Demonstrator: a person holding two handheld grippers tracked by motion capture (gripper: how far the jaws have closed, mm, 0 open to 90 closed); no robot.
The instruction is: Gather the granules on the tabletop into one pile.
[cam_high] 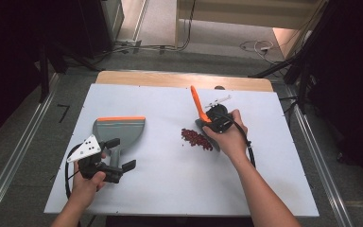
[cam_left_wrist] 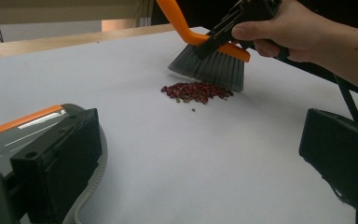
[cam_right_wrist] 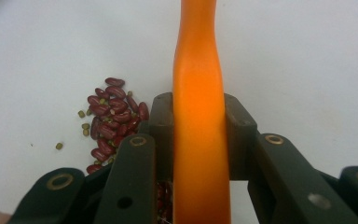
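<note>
A pile of red beans [cam_high: 196,138] mixed with a few small green ones lies mid-table. My right gripper [cam_high: 212,120] is shut on the orange handle of a hand brush [cam_high: 197,101]. The brush's grey bristles [cam_left_wrist: 212,67] rest on the sheet just behind the beans [cam_left_wrist: 196,91]. The right gripper view shows the handle [cam_right_wrist: 199,70] clamped between the jaws, with the beans [cam_right_wrist: 112,121] to its left. A grey dustpan [cam_high: 119,130] with an orange lip lies at the left. My left gripper [cam_high: 119,153] sits at its handle, jaws wide apart. The dustpan [cam_left_wrist: 23,126] lies beside the left jaw.
A white sheet [cam_high: 170,184] covers the table, with a wooden strip [cam_high: 179,79] along the far edge. Metal rails [cam_high: 14,156] run along both sides. Cables [cam_high: 260,46] lie on the floor beyond the table.
</note>
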